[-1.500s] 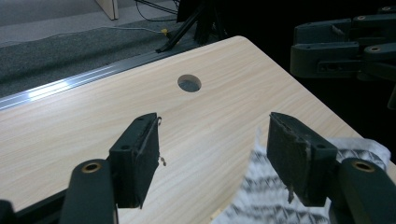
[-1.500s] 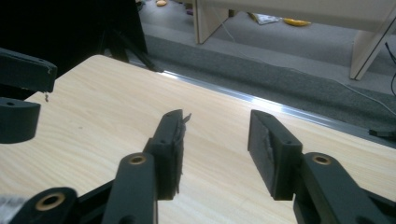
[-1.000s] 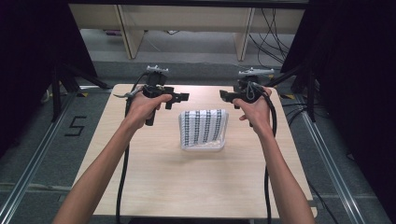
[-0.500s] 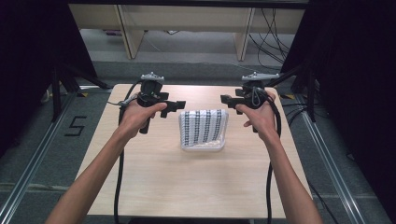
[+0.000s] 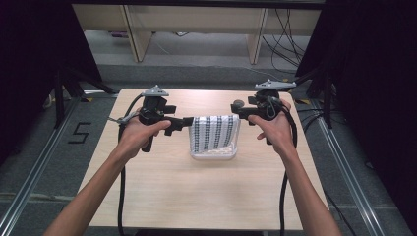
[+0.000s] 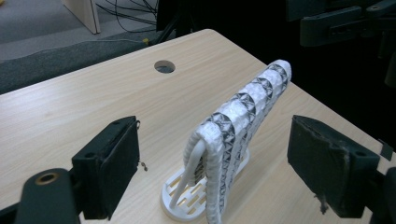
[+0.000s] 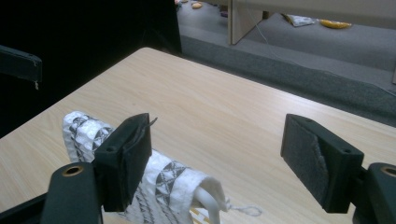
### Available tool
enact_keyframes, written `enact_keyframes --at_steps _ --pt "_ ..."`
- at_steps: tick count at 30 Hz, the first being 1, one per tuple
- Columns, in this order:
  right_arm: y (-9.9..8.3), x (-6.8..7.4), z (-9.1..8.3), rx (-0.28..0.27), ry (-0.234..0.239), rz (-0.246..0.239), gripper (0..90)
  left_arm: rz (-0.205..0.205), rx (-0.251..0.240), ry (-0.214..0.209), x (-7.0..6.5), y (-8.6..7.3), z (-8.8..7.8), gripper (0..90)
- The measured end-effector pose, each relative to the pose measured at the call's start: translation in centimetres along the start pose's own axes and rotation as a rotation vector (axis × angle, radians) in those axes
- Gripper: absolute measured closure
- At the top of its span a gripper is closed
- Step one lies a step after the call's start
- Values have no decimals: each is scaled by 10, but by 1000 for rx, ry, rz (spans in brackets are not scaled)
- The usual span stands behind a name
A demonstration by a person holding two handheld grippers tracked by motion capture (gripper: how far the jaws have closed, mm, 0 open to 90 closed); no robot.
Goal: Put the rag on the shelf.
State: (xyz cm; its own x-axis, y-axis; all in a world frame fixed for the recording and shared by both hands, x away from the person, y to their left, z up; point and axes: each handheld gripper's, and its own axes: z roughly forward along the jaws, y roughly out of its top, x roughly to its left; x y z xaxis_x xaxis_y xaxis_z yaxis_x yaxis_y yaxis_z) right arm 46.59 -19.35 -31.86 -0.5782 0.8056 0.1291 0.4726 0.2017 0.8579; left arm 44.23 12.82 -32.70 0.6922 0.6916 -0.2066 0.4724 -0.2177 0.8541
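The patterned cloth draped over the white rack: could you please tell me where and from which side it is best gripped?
Probably at the top fold of the patterned cloth, at its two ends. It hangs doubled over a thin upright white rack, so the ridge is narrow and free. The left gripper already faces the left end and the right gripper the right end, both with open jaws.
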Motion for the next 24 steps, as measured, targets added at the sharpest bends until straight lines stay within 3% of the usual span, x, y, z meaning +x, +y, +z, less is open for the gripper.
enact_keyframes --at_steps 13,14,15,17,19,21,24 --pt "-10 10 -12 -14 20 -24 258 9 -16 -27 -8 -17 -12 164" --pt "-11 10 -12 -15 22 -44 259 14 -14 -30 -9 -19 -12 164" --pt "-13 12 -13 -11 30 -25 260 13 -16 -33 -10 -20 -13 164" --pt "-14 12 -14 -19 21 -58 260 23 -16 -36 -12 -23 -14 164" --pt "-15 16 -15 -16 37 -36 260 23 -17 -39 -14 -25 -16 164" --pt "-15 17 -17 -7 39 -55 260 25 -17 -41 -15 -27 -17 164" --pt "-16 21 -18 -9 35 -40 260 37 -6 -29 -17 -29 -19 164"
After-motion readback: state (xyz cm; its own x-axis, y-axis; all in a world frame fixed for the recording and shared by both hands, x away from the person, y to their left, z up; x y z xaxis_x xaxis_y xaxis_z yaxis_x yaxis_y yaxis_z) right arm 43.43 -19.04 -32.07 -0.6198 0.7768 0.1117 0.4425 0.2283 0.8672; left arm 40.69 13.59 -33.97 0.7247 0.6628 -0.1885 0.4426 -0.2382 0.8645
